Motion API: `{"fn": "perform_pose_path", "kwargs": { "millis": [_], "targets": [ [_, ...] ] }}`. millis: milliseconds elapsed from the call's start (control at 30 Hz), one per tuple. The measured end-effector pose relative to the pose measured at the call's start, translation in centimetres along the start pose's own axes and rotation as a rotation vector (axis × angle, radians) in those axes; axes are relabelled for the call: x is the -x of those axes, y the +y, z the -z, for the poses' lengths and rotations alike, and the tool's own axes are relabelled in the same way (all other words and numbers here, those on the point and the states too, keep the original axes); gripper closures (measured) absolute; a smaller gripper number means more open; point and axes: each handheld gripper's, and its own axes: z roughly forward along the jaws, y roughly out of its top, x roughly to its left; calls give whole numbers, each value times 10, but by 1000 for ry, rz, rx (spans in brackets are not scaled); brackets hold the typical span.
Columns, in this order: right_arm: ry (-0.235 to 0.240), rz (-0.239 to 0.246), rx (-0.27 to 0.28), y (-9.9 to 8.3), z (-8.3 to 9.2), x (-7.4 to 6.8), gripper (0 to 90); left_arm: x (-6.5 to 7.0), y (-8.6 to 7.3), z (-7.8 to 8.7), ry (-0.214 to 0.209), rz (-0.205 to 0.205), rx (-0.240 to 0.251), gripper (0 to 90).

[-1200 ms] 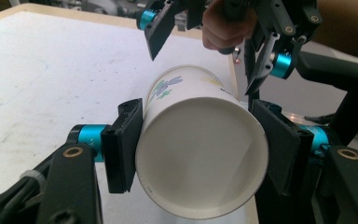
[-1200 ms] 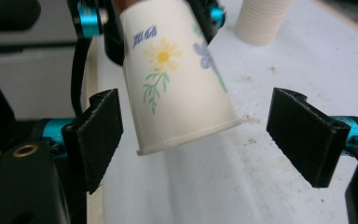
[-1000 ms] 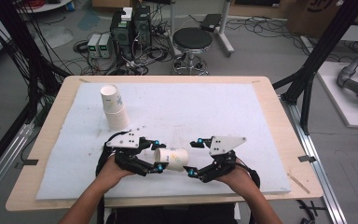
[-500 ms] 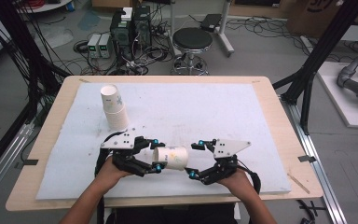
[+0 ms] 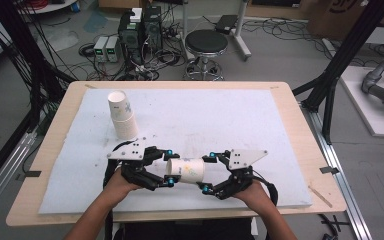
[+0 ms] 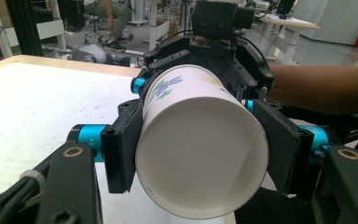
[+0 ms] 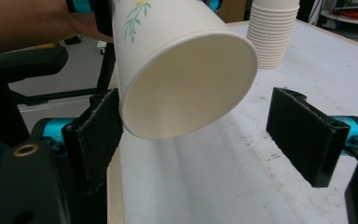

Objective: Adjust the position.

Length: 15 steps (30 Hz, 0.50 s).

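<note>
A white paper cup [image 5: 187, 170] with a flower print lies on its side, held just above the white mat near the table's front edge. My left gripper [image 5: 169, 168] is shut on one end of it; in the left gripper view both pads press the cup [image 6: 200, 158] between them. My right gripper [image 5: 207, 172] faces it from the other side, open. In the right gripper view the cup's [image 7: 186, 79] other end hangs between my right gripper's [image 7: 198, 135] jaws, close to one pad [image 7: 95, 135] and well apart from the other.
A tall stack of paper cups [image 5: 122, 117] stands on the white mat [image 5: 220, 115] at the back left, behind my left hand, and it also appears in the right gripper view as the stack [image 7: 272, 32]. The wooden table edge [image 5: 180, 216] runs close under both hands.
</note>
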Motion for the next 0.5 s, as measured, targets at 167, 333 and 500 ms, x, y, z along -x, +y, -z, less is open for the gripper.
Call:
{"fn": "perform_pose_path", "kwargs": {
  "millis": [167,333,500],
  "targets": [
    [34,-5,6,0,-5,0,190,0,1,-2,-22,11,24,364],
    [68,-3,33,0,-8,2,201,-1,1,-2,-37,24,48,364],
    [105,-3,78,1,-7,3,249,-2,-1,0,-49,51,88,363]
  ]
}}
